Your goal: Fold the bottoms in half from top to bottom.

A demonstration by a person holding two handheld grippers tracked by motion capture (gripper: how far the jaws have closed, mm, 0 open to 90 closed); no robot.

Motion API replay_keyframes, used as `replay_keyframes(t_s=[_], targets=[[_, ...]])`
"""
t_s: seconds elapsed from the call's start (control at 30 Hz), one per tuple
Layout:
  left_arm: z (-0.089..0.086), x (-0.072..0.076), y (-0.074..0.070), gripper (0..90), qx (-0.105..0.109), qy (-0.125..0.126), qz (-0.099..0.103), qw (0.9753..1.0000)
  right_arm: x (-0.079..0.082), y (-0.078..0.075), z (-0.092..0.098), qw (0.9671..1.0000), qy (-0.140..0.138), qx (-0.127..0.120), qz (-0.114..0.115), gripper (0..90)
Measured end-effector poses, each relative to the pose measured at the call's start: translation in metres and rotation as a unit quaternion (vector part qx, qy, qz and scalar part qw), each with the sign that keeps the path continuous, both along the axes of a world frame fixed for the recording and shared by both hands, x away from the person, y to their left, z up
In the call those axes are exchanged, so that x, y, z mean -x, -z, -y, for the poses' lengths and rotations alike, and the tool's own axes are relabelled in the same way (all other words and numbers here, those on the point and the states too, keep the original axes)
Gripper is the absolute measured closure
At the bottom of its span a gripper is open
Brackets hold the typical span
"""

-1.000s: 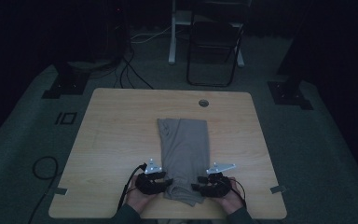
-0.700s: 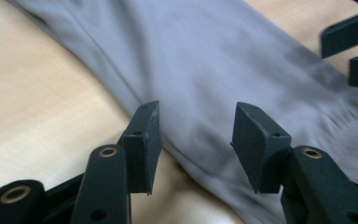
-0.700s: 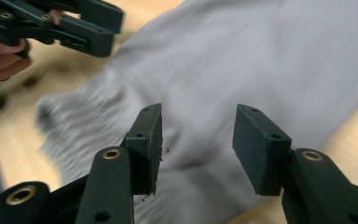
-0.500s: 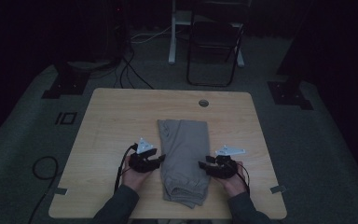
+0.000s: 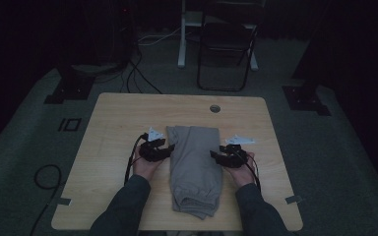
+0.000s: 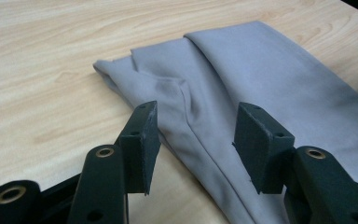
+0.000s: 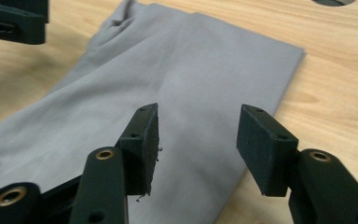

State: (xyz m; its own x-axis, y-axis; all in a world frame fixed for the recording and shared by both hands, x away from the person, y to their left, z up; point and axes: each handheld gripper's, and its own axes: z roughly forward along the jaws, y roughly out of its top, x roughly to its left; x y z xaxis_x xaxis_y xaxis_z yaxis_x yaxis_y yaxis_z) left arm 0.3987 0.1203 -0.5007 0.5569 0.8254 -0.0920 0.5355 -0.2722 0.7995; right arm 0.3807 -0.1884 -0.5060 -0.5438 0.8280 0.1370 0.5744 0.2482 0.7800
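- Dim room, dark carpeted floor (image 5: 24, 147); folding chair (image 5: 226, 49) and white stand leg (image 5: 182, 34) well behind the wooden worktop (image 5: 118, 123).
- Worktop has a round cable hole (image 5: 215, 108) near its far edge; cables (image 5: 138, 73) trail on the floor at far left, another cable loop (image 5: 44, 177) at near left.
- Grey folded garment (image 5: 194, 167) lies flat along the worktop's centre, long axis running from far to near; bunched, rounded end at the near edge.
- Left tongs (image 5: 169, 148) sit at the garment's left edge, about midway along it, held in the person's left hand (image 5: 145, 167).
- Left gripper view: jaws stand wide apart, nothing between them; garment's (image 6: 242, 84) edge and a fold crease lie just beyond the pads, no grip on it.
- Right tongs (image 5: 215, 156) sit at the garment's right edge, level with the left ones, held in the right hand (image 5: 241, 172).
- Right gripper view: jaws wide apart, empty; smooth grey cloth (image 7: 182, 79) below and ahead, its right edge running under the gap. Can't tell whether the pads touch the fabric.
- Both dark sleeves (image 5: 123, 211) come in from the bottom of the high view.
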Motion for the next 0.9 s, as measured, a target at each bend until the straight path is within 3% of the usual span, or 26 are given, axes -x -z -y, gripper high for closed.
replay_keyframes(t_s=[0.33,0.7,0.9], targets=[[0.0,-0.027,0.004,46.6,-0.012,-0.024,-0.006,0.9996,-0.033,0.002,0.001,0.9994,0.032,0.013,0.0,45.3],[0.001,-0.047,0.011,44.6,-0.021,-0.046,-0.017,0.9986,-0.056,0.008,-0.002,0.9989,0.037,0.03,-0.002,43.9],[0.002,-0.058,0.013,43.6,-0.022,-0.059,-0.026,0.9977,-0.069,0.011,-0.001,0.9986,0.045,0.026,-0.006,43.9]])
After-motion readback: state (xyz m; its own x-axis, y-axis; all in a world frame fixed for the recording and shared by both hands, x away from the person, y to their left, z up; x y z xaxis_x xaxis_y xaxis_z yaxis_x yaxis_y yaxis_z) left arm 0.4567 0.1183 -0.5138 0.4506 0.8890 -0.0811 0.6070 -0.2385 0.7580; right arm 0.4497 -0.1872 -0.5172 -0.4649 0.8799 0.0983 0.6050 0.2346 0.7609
